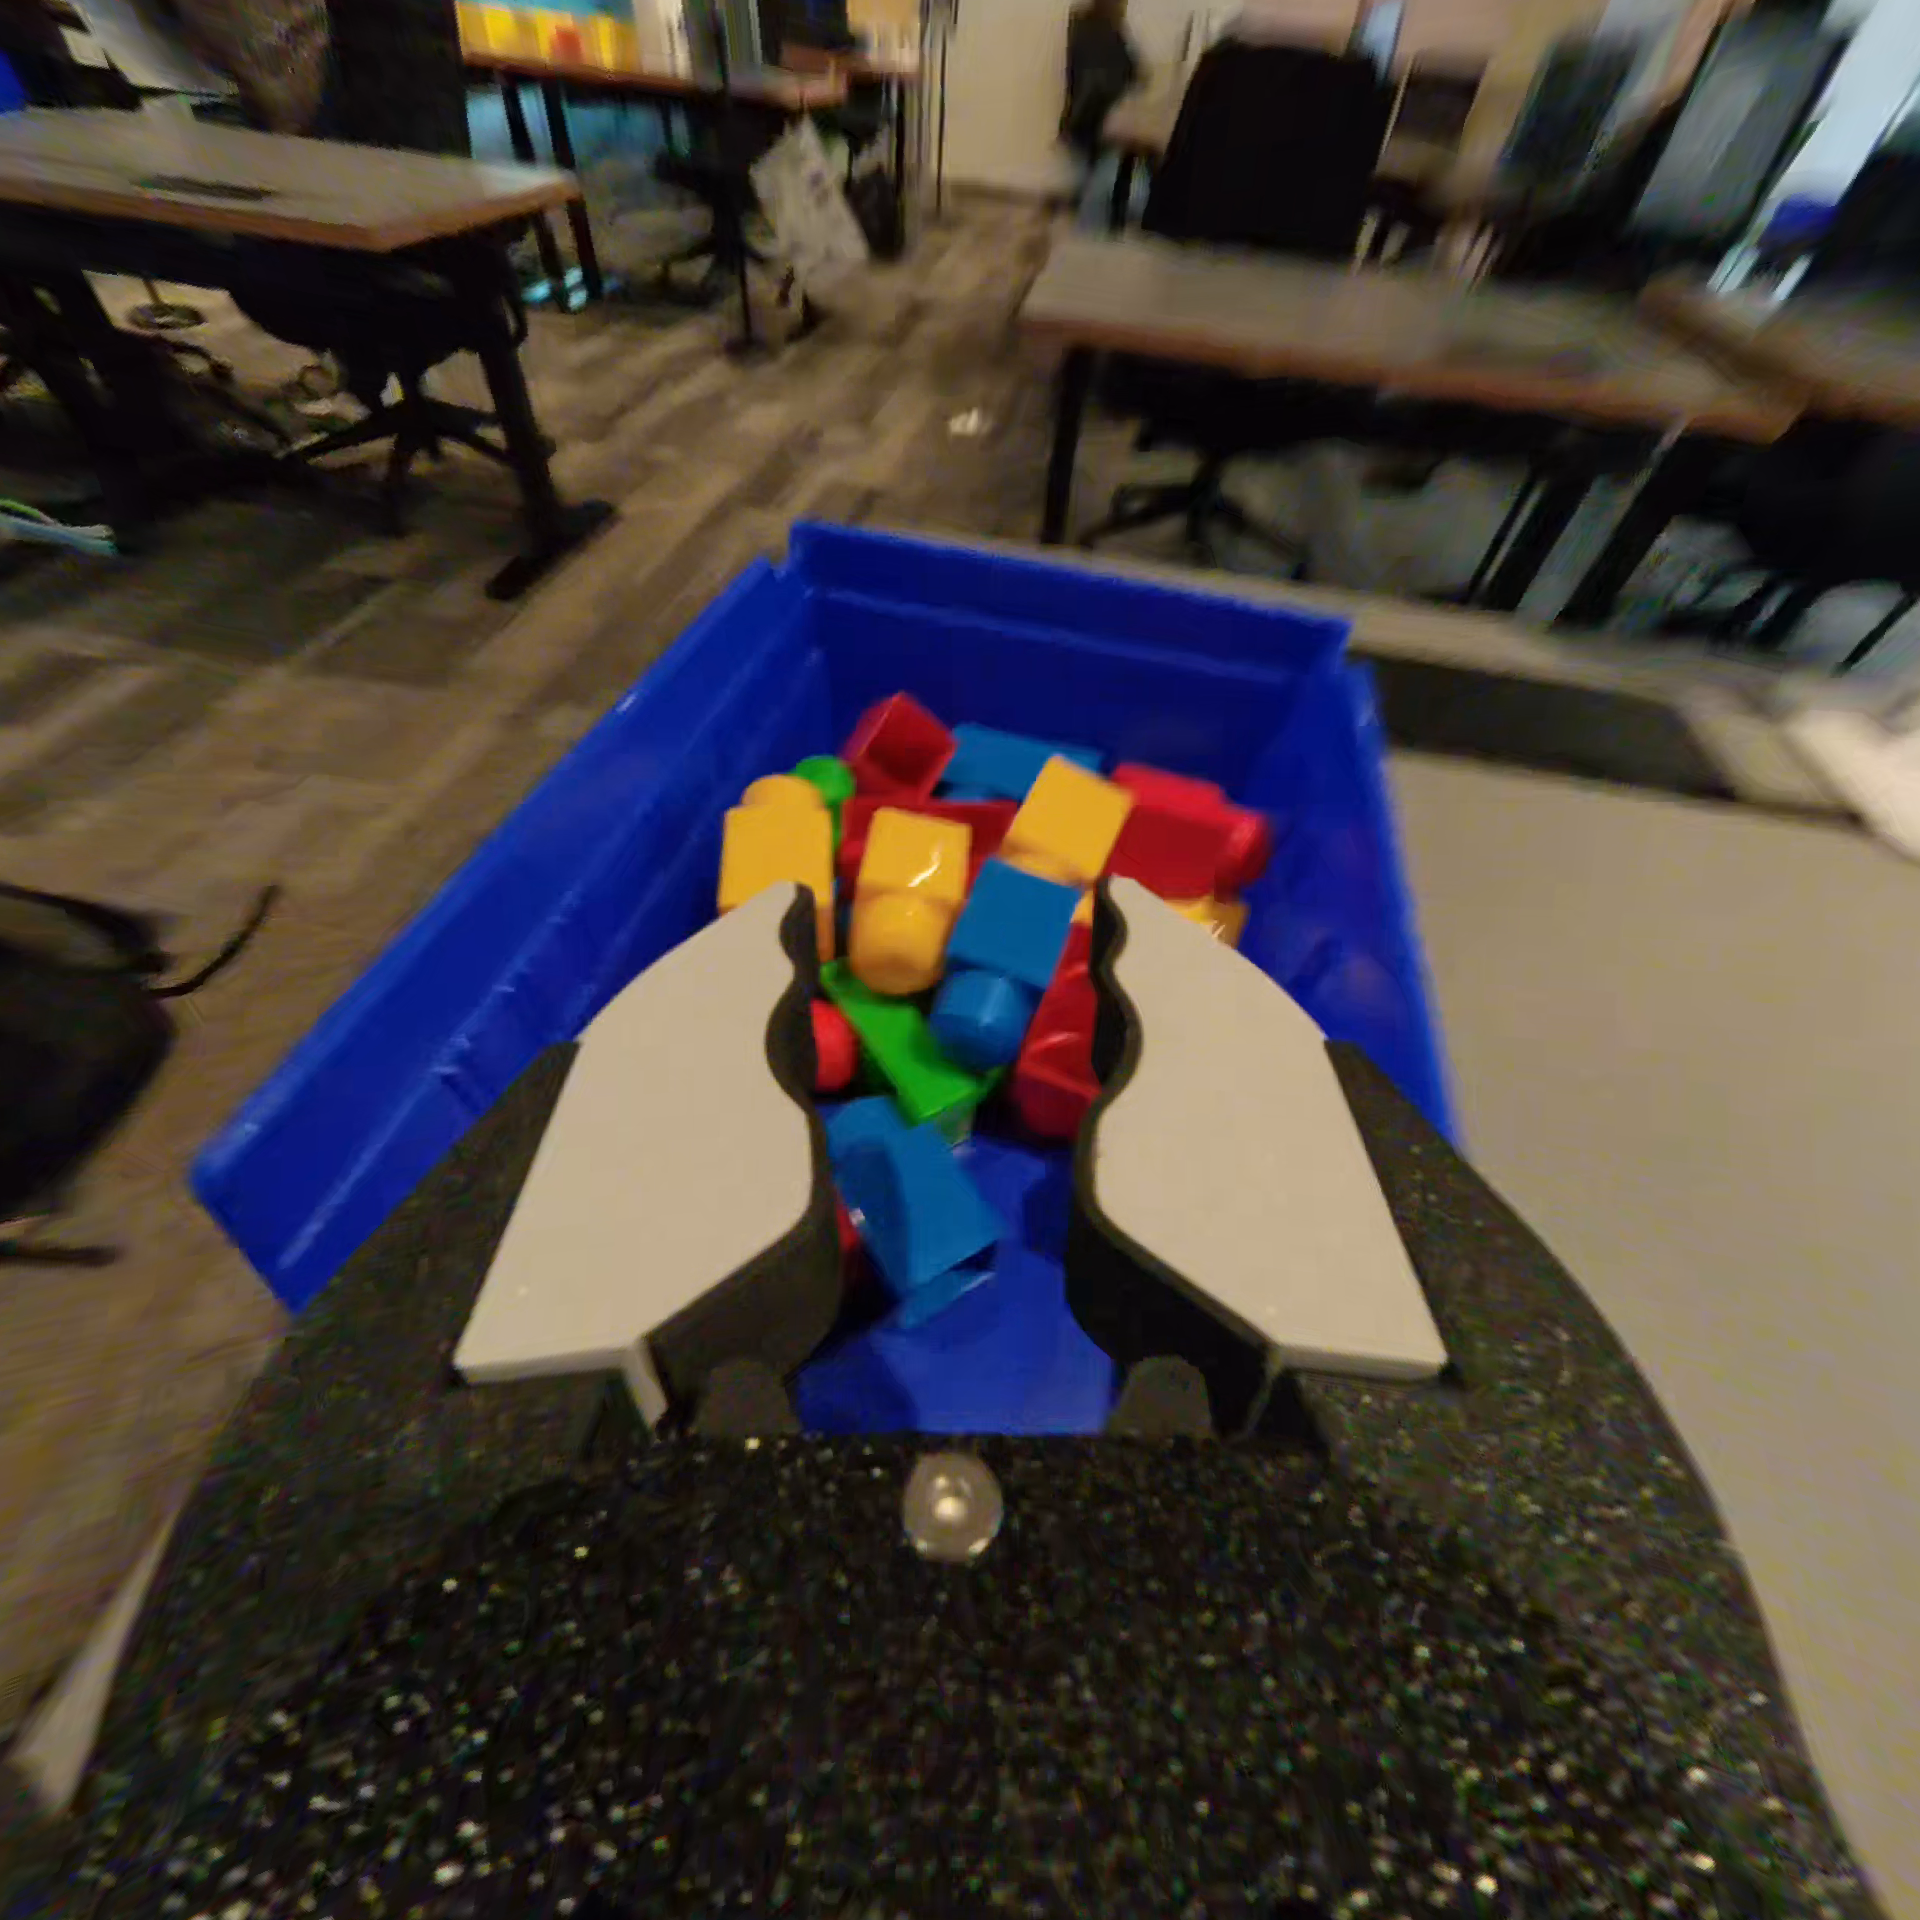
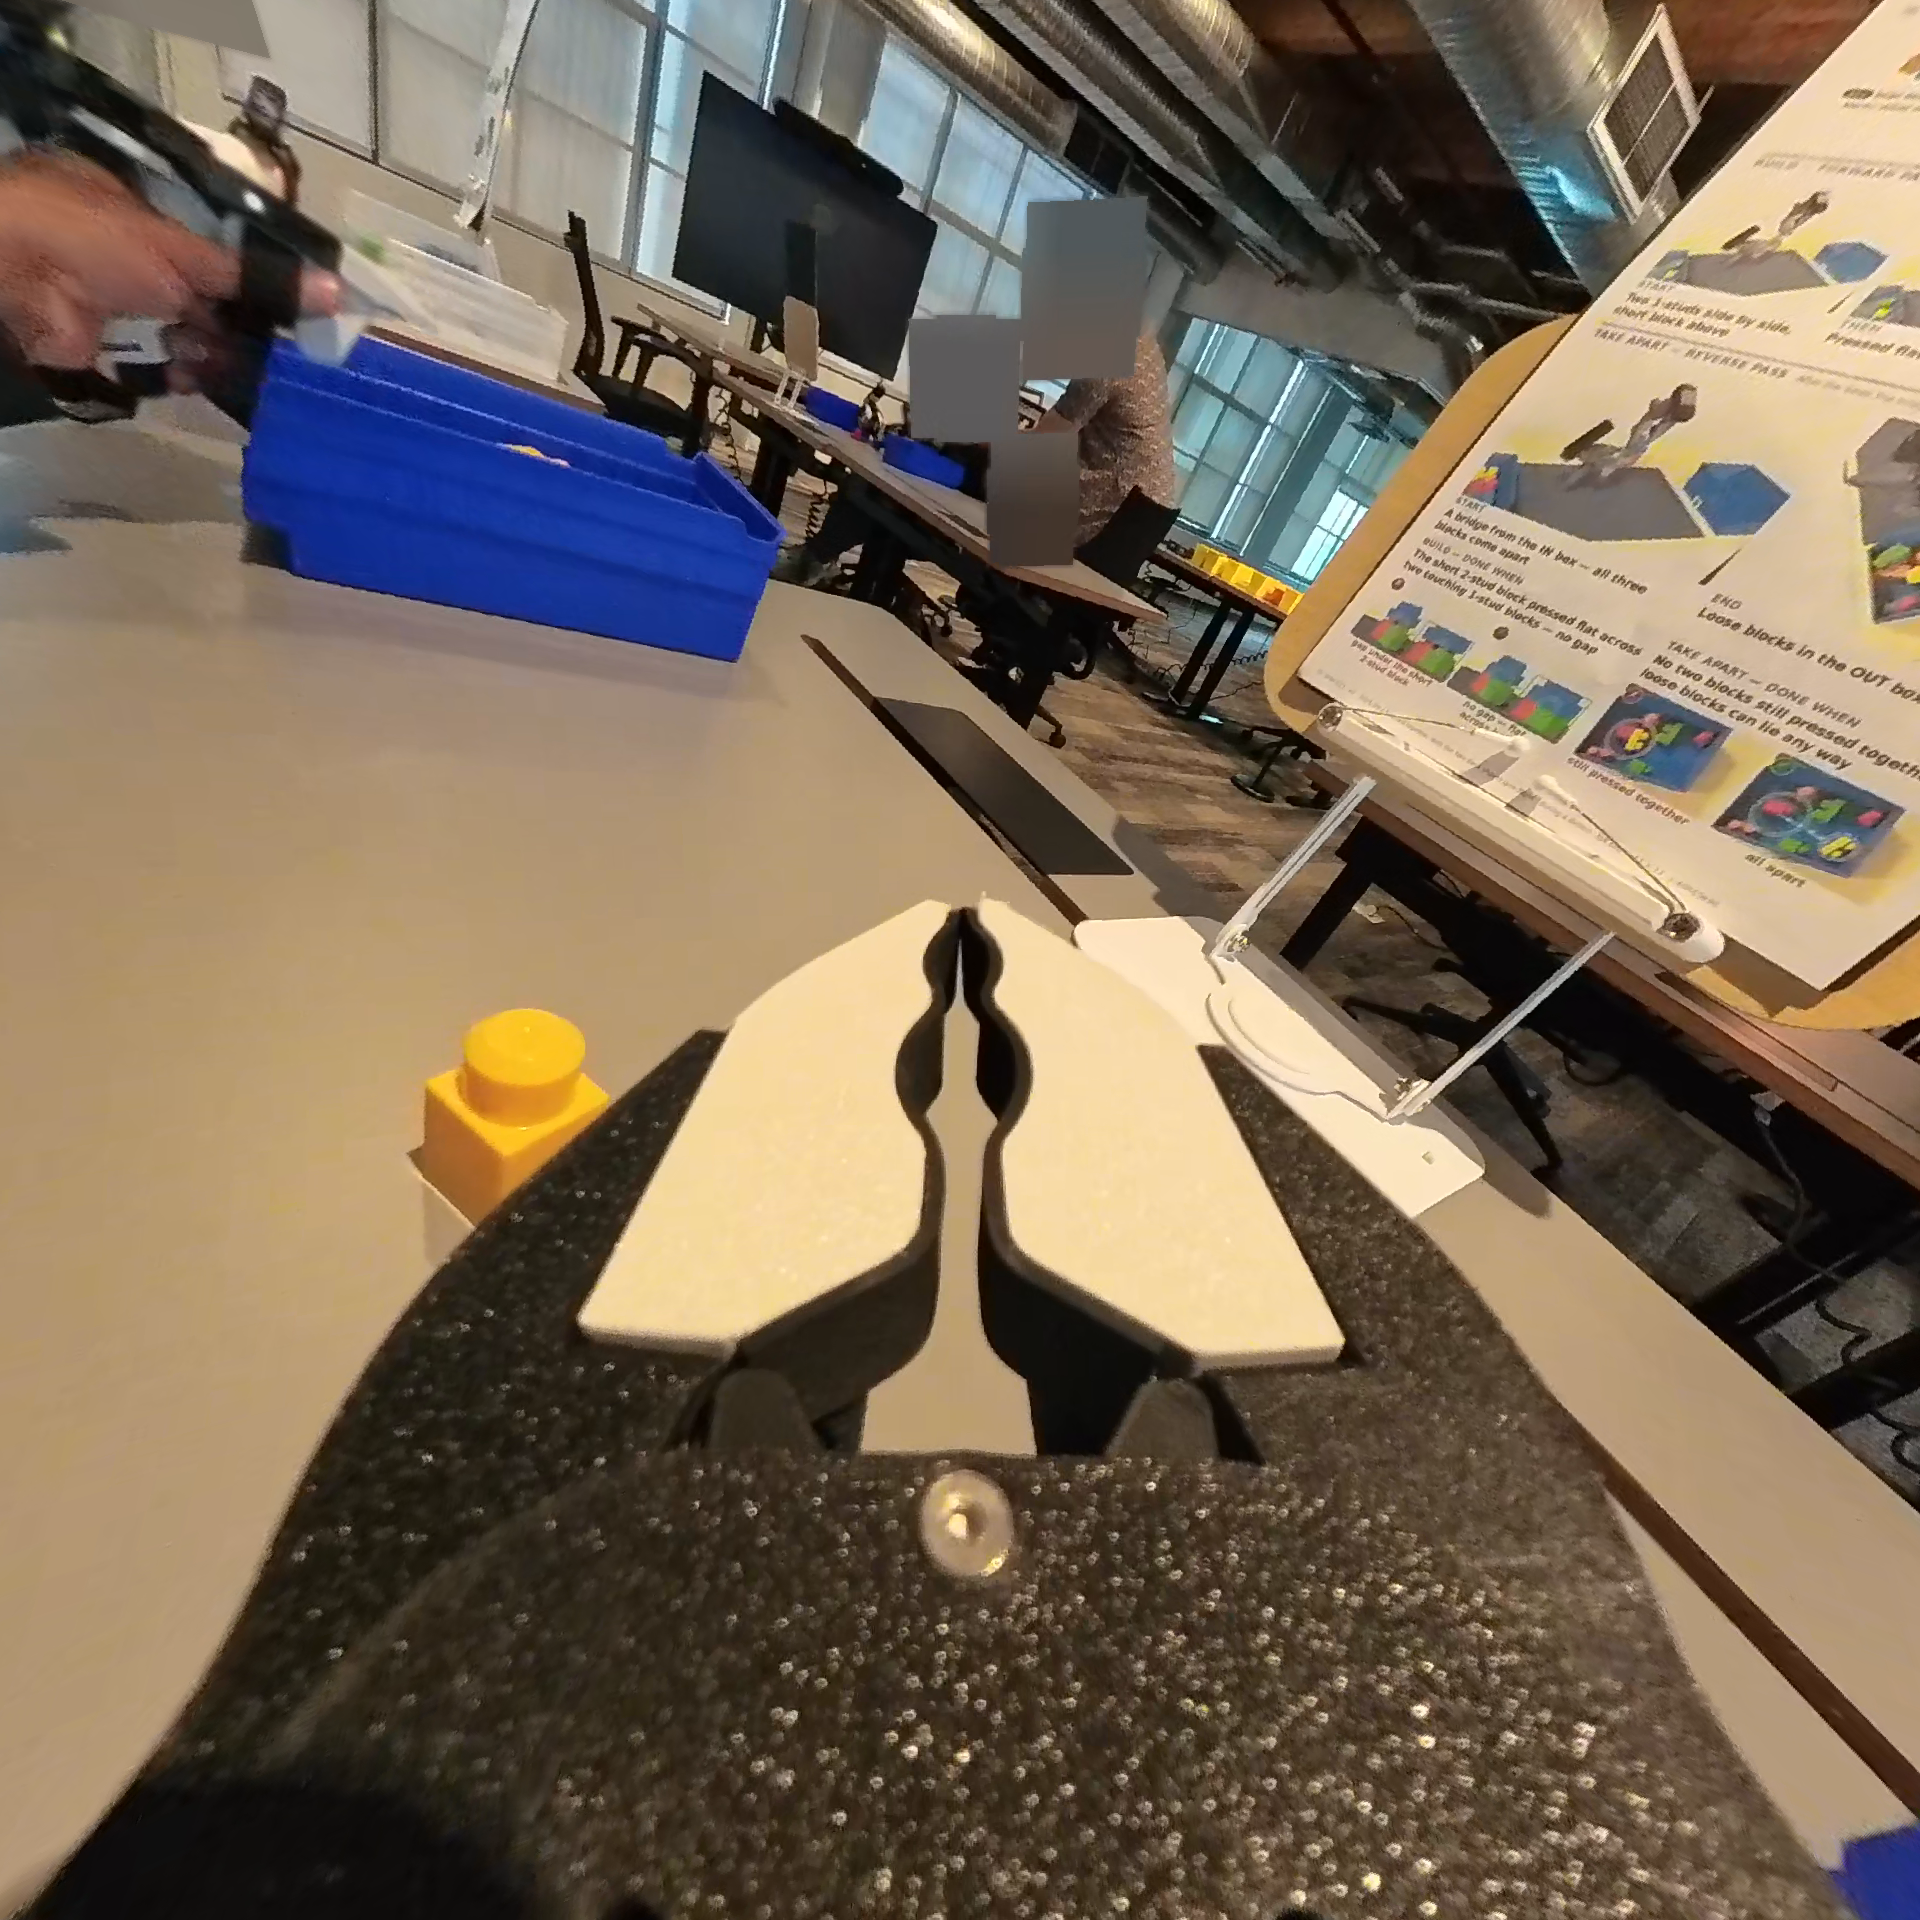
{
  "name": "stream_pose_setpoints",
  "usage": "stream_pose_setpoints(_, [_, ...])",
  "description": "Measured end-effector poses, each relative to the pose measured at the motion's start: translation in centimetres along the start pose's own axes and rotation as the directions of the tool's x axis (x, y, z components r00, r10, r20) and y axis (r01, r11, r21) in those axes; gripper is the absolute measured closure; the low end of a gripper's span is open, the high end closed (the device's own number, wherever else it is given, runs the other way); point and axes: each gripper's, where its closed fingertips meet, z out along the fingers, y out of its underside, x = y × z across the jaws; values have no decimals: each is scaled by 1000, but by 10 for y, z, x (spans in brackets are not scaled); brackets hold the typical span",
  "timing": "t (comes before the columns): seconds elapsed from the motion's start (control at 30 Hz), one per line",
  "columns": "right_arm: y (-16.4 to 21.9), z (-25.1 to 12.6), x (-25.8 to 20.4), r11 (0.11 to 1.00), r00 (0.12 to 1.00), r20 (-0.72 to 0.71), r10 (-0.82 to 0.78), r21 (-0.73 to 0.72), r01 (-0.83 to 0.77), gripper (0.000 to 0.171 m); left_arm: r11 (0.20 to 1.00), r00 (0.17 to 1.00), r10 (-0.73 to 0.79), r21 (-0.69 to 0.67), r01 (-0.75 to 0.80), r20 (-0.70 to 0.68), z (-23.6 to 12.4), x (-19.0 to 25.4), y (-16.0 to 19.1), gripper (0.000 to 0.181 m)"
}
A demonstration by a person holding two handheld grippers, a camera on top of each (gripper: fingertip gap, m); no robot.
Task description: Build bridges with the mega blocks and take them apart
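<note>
In the left wrist view, my left gripper (image 1: 951, 899) is open and empty, hovering above a blue bin (image 1: 582, 935) that holds several loose red, yellow, blue and green mega blocks (image 1: 914, 862). In the right wrist view, my right gripper (image 2: 964, 916) is shut and empty, low over the grey table (image 2: 312, 883). A yellow one-stud block (image 2: 514, 1107) stands upright on the table just left of it. The blue bin (image 2: 499, 520) sits at the far left, with the left gripper (image 2: 312, 312) and a hand above it.
A white stand (image 2: 1299, 1039) holds an instruction board (image 2: 1662, 520) at the table's right edge. A black slot (image 2: 997, 790) lies in the table beyond my right gripper. Desks, chairs and a person sit in the background. Spacing between my two grippers at the tips: around 60 cm.
</note>
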Motion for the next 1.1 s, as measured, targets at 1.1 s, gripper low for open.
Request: stream_pose_setpoints(1.1, [-3, -2, 5, 1000, 1000, -22, -13, 4, 13, 171, 918, 656, 397, 276, -285, -642, -37, 260, -50, 147])
